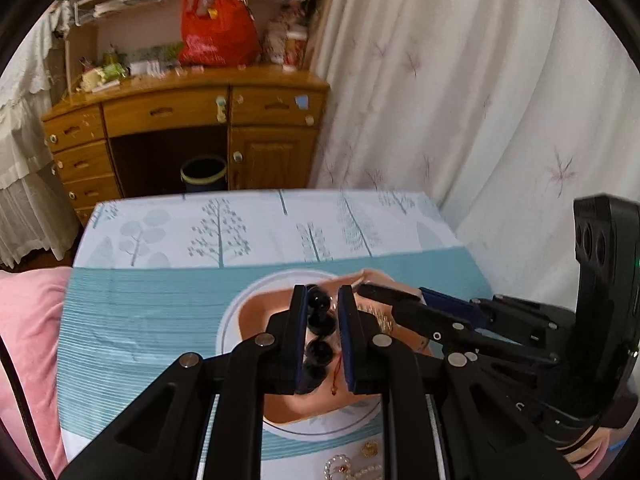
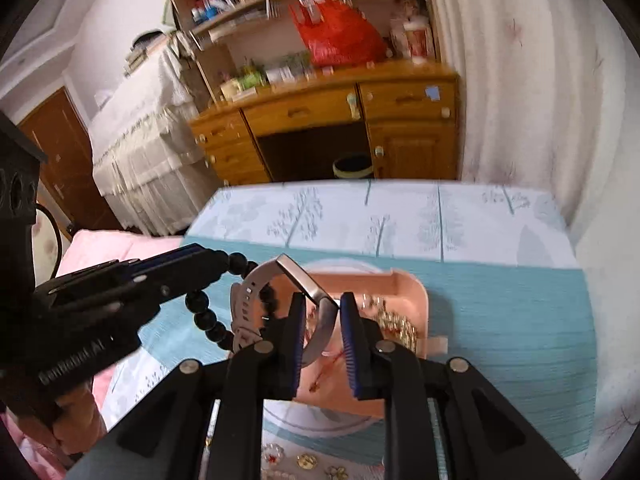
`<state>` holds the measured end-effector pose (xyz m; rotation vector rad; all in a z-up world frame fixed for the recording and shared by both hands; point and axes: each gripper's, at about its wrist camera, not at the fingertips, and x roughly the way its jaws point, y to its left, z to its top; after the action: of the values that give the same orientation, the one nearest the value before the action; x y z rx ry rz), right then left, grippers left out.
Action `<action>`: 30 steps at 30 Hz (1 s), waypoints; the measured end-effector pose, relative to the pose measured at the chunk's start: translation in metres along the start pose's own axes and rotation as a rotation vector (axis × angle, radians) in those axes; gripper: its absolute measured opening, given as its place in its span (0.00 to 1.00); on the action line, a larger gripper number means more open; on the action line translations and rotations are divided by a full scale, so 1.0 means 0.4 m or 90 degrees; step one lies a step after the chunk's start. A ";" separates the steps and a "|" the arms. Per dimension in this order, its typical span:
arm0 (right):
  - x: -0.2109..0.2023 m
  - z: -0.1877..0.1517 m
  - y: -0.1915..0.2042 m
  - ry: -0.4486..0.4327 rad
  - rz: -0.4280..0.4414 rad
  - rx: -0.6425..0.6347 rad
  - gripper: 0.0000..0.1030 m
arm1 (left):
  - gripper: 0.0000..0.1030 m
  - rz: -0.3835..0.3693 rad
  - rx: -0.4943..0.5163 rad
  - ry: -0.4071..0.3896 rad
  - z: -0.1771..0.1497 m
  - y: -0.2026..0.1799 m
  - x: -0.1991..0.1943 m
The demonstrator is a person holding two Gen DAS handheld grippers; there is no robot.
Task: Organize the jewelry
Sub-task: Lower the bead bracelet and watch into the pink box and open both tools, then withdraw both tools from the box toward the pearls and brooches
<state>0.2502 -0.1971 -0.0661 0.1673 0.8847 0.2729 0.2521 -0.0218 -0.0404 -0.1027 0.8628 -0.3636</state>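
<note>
Jewelry over the pink tray (image 2: 404,280), which holds gold chains (image 2: 394,326): my left gripper (image 1: 322,296) clamps a black bead bracelet (image 1: 320,312), my right gripper (image 2: 322,302) pinches a grey watch (image 2: 256,300).

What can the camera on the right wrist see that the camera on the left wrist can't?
Only the right wrist view shows the grey watch in the right hand-held gripper, a brown door, and the black bead bracelet as a hanging loop. Only the left wrist view shows the beads close up between the left hand-held gripper pads. Both show the pink tray, the gold jewelry inside it, the red bag and the wooden desk.
</note>
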 end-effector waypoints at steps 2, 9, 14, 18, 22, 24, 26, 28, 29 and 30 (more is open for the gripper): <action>0.005 0.000 -0.020 0.012 0.009 0.032 0.25 | 0.33 -0.012 -0.017 0.022 0.001 0.001 0.014; -0.012 0.000 -0.040 0.029 0.009 0.068 0.44 | 0.61 -0.006 -0.022 0.025 -0.004 -0.001 0.010; -0.028 0.000 -0.043 0.029 0.004 0.076 0.47 | 0.71 0.022 -0.016 0.016 -0.006 0.000 -0.009; -0.034 -0.001 -0.049 0.030 0.003 0.080 0.50 | 0.76 0.045 -0.029 0.003 -0.001 0.015 -0.024; -0.049 0.000 -0.060 0.033 0.000 0.083 0.50 | 0.86 0.080 -0.031 -0.009 -0.004 0.028 -0.046; -0.066 0.000 -0.066 0.024 -0.001 0.093 0.50 | 0.86 0.102 -0.028 -0.011 -0.007 0.034 -0.058; -0.095 -0.001 -0.062 0.010 -0.005 0.095 0.50 | 0.86 0.121 -0.028 -0.020 -0.011 0.044 -0.075; -0.131 -0.006 -0.053 -0.009 -0.014 0.087 0.50 | 0.86 0.125 -0.031 -0.023 -0.024 0.053 -0.087; -0.146 -0.009 -0.047 -0.017 -0.019 0.081 0.50 | 0.86 0.124 -0.030 -0.017 -0.035 0.060 -0.092; -0.164 -0.016 -0.038 -0.028 -0.025 0.071 0.51 | 0.86 0.126 -0.027 -0.006 -0.048 0.067 -0.096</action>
<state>0.2082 -0.2312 -0.0253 0.2588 0.8595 0.1824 0.2221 0.0181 -0.0315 -0.0575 0.8628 -0.1602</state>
